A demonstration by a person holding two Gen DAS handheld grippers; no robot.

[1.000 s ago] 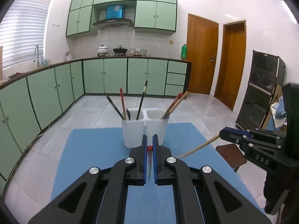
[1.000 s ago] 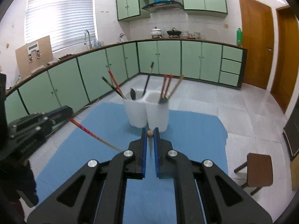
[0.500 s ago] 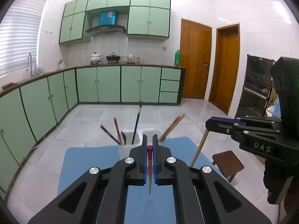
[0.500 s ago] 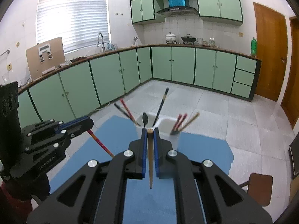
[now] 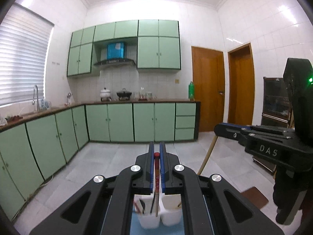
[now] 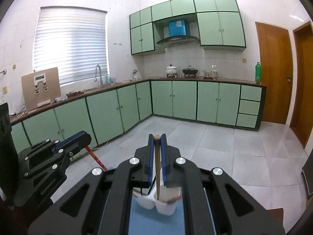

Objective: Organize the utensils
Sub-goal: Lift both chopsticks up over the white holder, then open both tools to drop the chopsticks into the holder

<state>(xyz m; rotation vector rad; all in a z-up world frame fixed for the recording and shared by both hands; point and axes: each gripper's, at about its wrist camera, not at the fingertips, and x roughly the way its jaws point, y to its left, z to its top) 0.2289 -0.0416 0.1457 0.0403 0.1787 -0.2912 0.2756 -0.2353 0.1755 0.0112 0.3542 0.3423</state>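
Observation:
My left gripper (image 5: 156, 152) is shut on a red-tipped chopstick (image 5: 157, 182) that hangs down into the left cup of the white twin-cup holder (image 5: 148, 221). My right gripper (image 6: 157, 140) is shut on a plain wooden chopstick (image 6: 157, 174) that points down into the right cup of the same holder (image 6: 166, 207). The holder stands on a blue mat (image 6: 154, 225) and holds several utensils. The right gripper (image 5: 221, 127) and its chopstick (image 5: 207, 156) show at the right of the left wrist view. The left gripper (image 6: 82, 137) and the red chopstick (image 6: 95, 158) show at the left of the right wrist view.
Green kitchen cabinets (image 5: 121, 123) and a tiled floor (image 6: 225, 152) lie beyond the table. A small brown stool (image 5: 254, 196) stands to the right. Wooden doors (image 5: 207, 90) are at the back right.
Both grippers rose and tilted up, turning their chopsticks upright. The chopstick tips now hang over the holder's cups, which dropped to the bottom of both views.

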